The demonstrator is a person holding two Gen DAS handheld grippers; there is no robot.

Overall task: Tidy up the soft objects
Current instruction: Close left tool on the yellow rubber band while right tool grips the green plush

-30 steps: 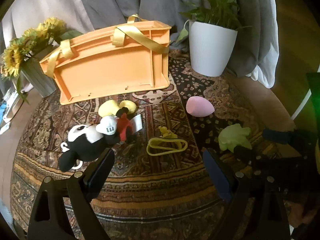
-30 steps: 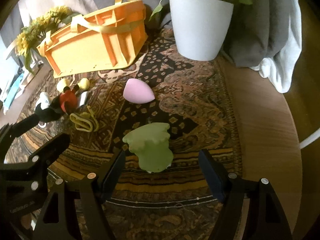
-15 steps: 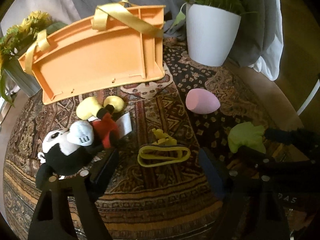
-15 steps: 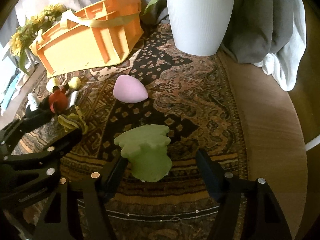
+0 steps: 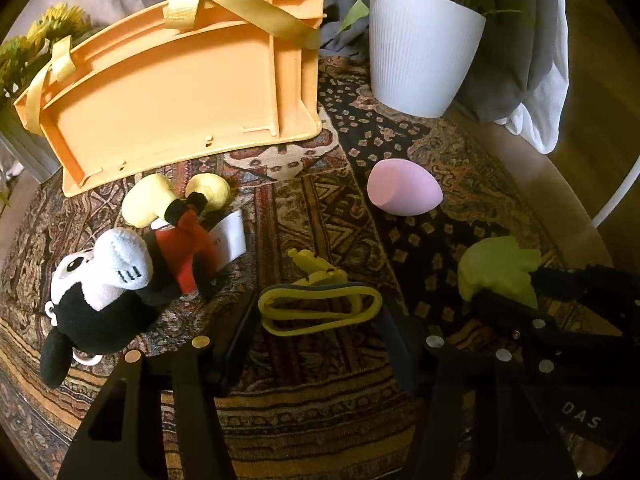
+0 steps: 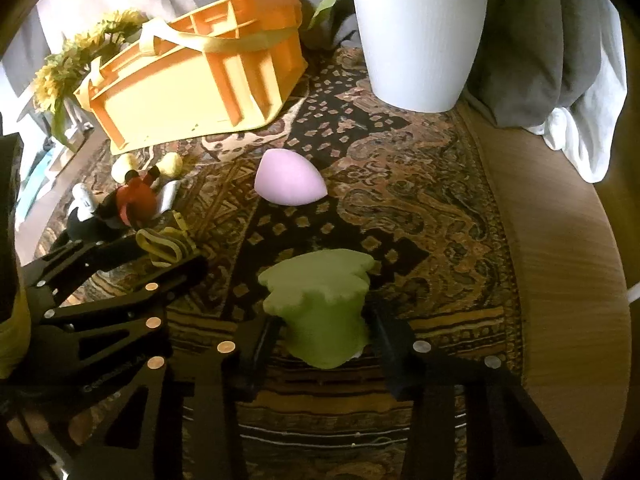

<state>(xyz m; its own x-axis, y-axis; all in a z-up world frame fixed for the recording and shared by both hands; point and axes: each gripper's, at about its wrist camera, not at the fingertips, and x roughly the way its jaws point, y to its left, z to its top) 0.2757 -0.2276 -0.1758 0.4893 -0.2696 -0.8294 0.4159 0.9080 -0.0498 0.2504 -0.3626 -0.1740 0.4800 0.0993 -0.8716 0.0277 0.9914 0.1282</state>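
Green foam piece (image 6: 320, 312) sits on the patterned rug (image 6: 420, 208), right gripper (image 6: 320, 344) narrowed around it, fingers touching its sides. Left gripper (image 5: 316, 328) gapes wide over the yellow band (image 5: 320, 310); "DAS" is readable on the right tool. Can't see inside the orange crate (image 5: 176, 92).

Round wooden table (image 6: 560, 264) carried a patterned rug (image 5: 320, 380). On the rug: yellow band (image 5: 320, 308) between the left hand-held gripper's (image 5: 316, 344) fingers, mouse plush (image 5: 120, 276) to its left, pink sponge (image 5: 404, 193) ahead-right, green sponge (image 6: 320, 304) between the right hand-held gripper's (image 6: 320, 344) fingers. Orange crate (image 5: 180, 92) and white plant pot (image 5: 420, 56) stood farther ahead.
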